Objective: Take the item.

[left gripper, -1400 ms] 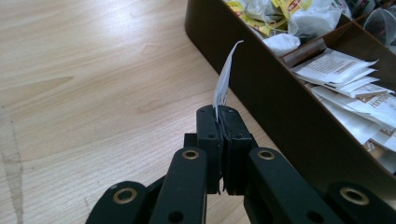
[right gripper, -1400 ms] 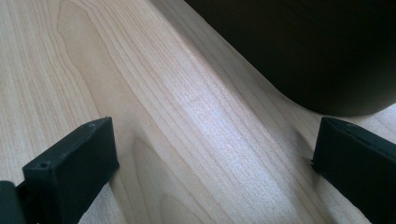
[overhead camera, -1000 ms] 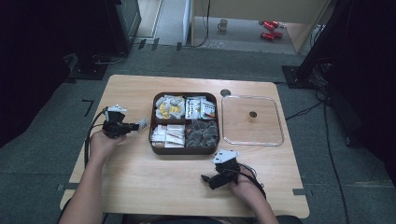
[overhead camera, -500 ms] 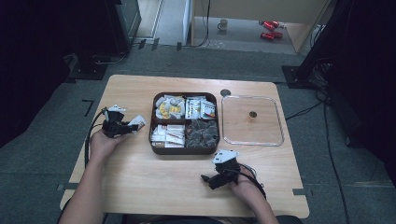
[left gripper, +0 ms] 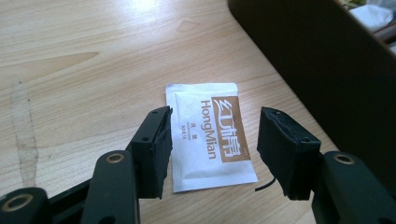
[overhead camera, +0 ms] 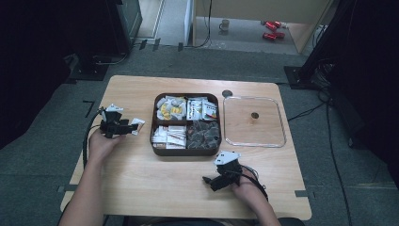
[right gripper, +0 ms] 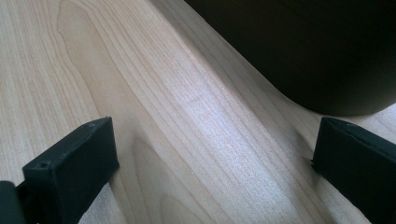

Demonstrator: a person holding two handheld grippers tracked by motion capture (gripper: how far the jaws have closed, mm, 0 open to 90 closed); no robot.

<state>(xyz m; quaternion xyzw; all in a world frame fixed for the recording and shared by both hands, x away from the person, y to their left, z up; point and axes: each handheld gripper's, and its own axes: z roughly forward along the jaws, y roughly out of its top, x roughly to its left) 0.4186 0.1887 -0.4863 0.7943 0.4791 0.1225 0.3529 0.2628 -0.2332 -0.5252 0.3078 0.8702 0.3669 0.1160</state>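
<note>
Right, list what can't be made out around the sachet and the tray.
- Sachet: small print blurred, left gripper view; near edge behind the left gripper.
- Tray: packets too small to read, high view.
- Tray in right gripper view: top cut off by the edge.

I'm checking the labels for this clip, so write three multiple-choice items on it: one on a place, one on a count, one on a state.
1. Where does the white sachet lie?
A. On the bare table, left of the brown tray
B. Inside the tray
C. On the clear lid

2. How many compartments does the tray have?
A. Two
B. Four
C. Six

3. How do the left gripper's jaws stand?
A. Clamped on the sachet
B. Shut with nothing between them
C. Apart, with the sachet flat on the wood between them

Key: 1 A, it rests on wood beside the tray wall. 2 B, two dividers cross in the high view. 3 C, the jaws have just been opening and gaps show on both sides.
</note>
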